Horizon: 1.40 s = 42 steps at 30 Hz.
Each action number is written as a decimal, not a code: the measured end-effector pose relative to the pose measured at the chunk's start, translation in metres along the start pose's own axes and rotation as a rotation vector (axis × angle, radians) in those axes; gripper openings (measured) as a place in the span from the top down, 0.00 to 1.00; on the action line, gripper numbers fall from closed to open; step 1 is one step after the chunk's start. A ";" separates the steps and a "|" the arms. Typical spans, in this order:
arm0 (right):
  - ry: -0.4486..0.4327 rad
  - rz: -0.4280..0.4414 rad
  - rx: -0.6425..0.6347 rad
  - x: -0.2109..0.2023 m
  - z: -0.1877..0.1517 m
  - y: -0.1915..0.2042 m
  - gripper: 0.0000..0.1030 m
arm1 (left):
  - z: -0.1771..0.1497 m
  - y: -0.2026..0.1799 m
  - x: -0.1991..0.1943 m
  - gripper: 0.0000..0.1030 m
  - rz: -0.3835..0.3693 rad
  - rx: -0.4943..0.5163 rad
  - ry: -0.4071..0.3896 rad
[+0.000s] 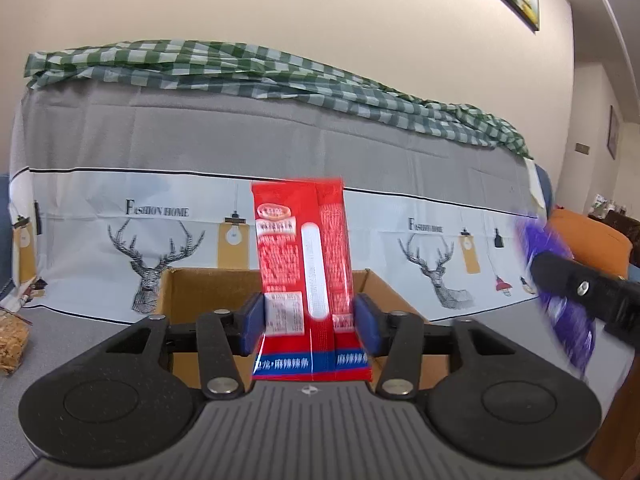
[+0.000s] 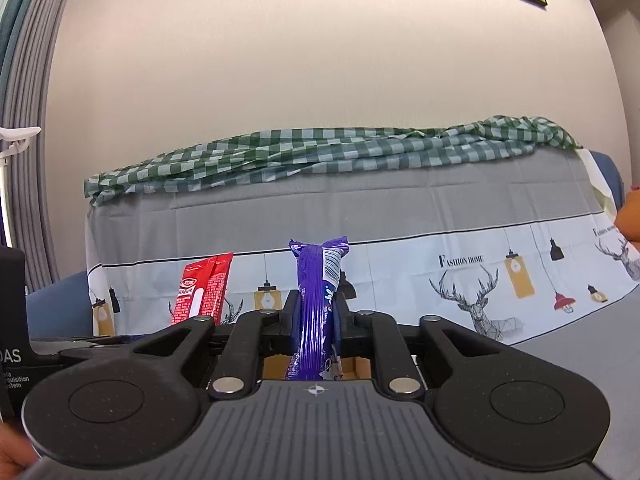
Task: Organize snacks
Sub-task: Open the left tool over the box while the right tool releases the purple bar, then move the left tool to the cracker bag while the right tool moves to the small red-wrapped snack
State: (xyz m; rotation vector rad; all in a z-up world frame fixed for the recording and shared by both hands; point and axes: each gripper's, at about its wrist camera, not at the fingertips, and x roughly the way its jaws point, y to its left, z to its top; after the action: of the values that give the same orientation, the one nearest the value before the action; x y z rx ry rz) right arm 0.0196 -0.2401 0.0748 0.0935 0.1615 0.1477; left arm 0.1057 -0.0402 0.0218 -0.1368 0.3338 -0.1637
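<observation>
A red snack packet [image 1: 300, 256] stands upright between the blue pads of my left gripper [image 1: 310, 324]. The jaws stand wide, a thin gap shows at the right pad, and the packet's top edge is blurred. Right behind and below it is an open cardboard box [image 1: 200, 288]. My right gripper [image 2: 318, 316] is shut on a purple snack packet [image 2: 314, 304], held upright over the same box [image 2: 276, 366]. From the right wrist view the red packet [image 2: 202, 292] appears to the left. In the left wrist view the purple packet [image 1: 568, 320] is blurred at the right.
A sofa draped in grey deer-print cloth [image 1: 280, 140] rises behind the box, with a green checked cloth [image 1: 240, 68] along its top. A clear bag of brown snacks [image 1: 12, 344] lies at the far left on the grey tabletop [image 2: 580, 344]. An orange cushion [image 1: 588, 240] sits far right.
</observation>
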 end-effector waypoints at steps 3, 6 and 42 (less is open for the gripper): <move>0.014 -0.045 -0.014 0.004 -0.002 0.007 0.15 | 0.001 0.002 -0.004 0.17 0.013 0.008 -0.015; 0.023 -0.039 0.000 0.007 -0.001 0.011 0.15 | 0.002 0.010 -0.009 0.17 0.038 0.012 -0.039; 0.314 0.279 0.132 0.050 -0.049 0.202 0.96 | -0.009 0.228 -0.082 0.93 0.437 -0.126 0.269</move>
State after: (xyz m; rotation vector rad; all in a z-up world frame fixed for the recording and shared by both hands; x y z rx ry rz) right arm 0.0319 -0.0295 0.0404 0.2248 0.4720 0.4308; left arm 0.0571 0.1964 0.0028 -0.1631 0.6331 0.2753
